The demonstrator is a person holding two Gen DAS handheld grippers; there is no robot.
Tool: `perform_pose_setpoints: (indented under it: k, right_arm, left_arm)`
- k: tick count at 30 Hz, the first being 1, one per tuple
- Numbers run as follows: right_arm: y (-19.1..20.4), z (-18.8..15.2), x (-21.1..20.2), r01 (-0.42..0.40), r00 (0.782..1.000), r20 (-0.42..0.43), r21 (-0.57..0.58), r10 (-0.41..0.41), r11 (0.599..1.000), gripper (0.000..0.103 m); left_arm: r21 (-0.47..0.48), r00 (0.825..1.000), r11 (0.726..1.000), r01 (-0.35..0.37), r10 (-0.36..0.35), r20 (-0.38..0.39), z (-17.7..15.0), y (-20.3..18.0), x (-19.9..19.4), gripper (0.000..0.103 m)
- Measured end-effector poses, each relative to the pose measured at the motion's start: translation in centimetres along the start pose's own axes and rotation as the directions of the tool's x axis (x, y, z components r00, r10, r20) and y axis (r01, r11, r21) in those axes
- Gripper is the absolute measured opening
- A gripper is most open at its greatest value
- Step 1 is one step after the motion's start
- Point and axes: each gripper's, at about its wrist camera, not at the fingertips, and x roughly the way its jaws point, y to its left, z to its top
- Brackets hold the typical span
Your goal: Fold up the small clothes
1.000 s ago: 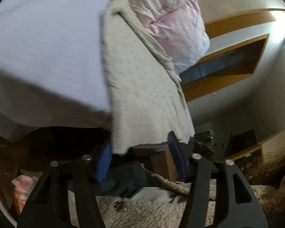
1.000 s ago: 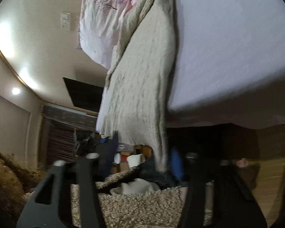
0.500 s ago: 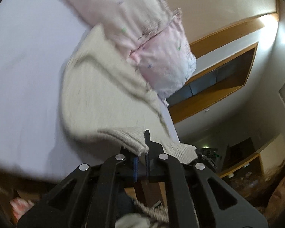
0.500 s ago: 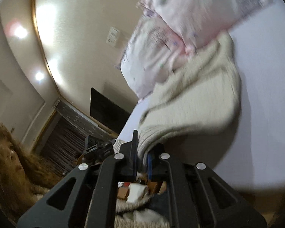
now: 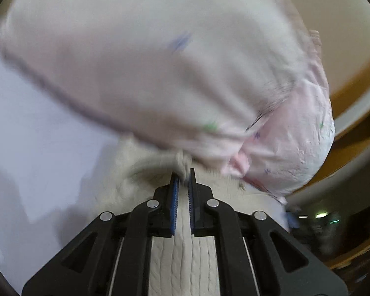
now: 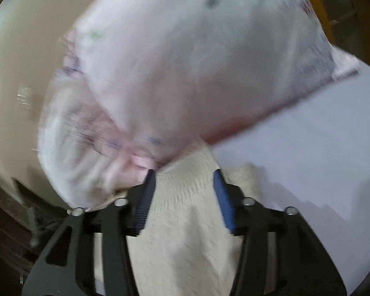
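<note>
A cream knit garment (image 5: pixel 182 254) lies on the pale lilac bed sheet (image 5: pixel 42 133), folded over toward the pillows. My left gripper (image 5: pixel 183 175) is shut on the garment's edge, right at the foot of the pillow. In the right wrist view the same knit garment (image 6: pixel 185 227) lies between and under the fingers. My right gripper (image 6: pixel 183 175) is open, its blue pads (image 6: pixel 223 197) wide apart over the cloth's ribbed edge.
A pink-white patterned pillow (image 5: pixel 160 56) fills the upper part of the left wrist view and shows in the right wrist view (image 6: pixel 185 61) too, close ahead of both grippers. The sheet (image 6: pixel 320 148) stretches to the right. Wooden trim (image 5: pixel 352 93) lines the wall.
Both grippers carried the garment's hem from the bed's edge up to the pillows, folding it over. The right gripper, shut half a second ago, has opened and let go.
</note>
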Motion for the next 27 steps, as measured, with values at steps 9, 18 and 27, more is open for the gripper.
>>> perform_pose_setpoints:
  k: [9,18,27]
  right_arm:
    - [-0.9,-2.3,-2.1,-0.085,0.996,0.015,-0.045,0.086,0.995,0.084]
    - [-0.8,-4.4,-2.2,-0.128,0.991,-0.043,-0.041,0.126,0.991,0.084]
    - [-3.2,-5.0,-6.1,-0.171,0.985,-0.004,-0.024,0.171,0.985,0.084]
  left_arm:
    - [0.048,0.996,0.995,-0.085,0.085,0.000,-2.3,3.5,-5.5,0.068]
    - [0.077,0.990,0.989,-0.130,0.134,-0.045,-5.2,3.9,-2.8,0.061]
    - [-0.070,0.997,0.996,0.051,-0.054,-0.053,-5.6,2.2,-3.2,0.017]
